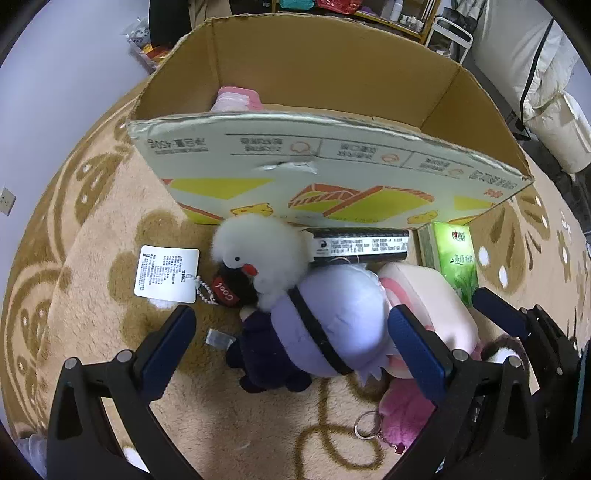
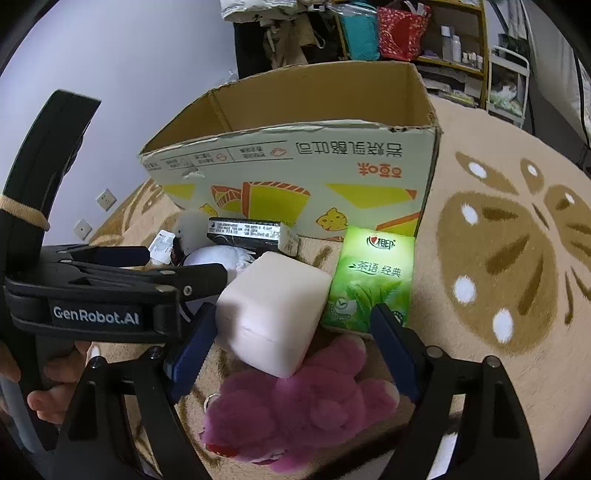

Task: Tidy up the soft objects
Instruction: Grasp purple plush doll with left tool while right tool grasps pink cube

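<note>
A lavender plush doll with a dark blue body (image 1: 332, 317) lies on the carpet between the wide-open fingers of my left gripper (image 1: 291, 343). A white fluffy bird plush (image 1: 266, 254) lies just beyond it, with a paper tag (image 1: 166, 274). A pale pink cube plush (image 2: 273, 310) sits between the open fingers of my right gripper (image 2: 291, 350), above a magenta bear plush (image 2: 303, 406). The open cardboard box (image 1: 332, 166) stands behind, with a pink item (image 1: 236, 99) inside. The left gripper also shows at the left of the right wrist view (image 2: 177, 266).
A green tissue pack (image 2: 369, 280) stands by the box's corner. A black boxed item (image 1: 360, 245) lies against the box front. Shelves and bags (image 2: 406, 33) stand at the back. Patterned beige carpet (image 2: 498, 258) spreads to the right.
</note>
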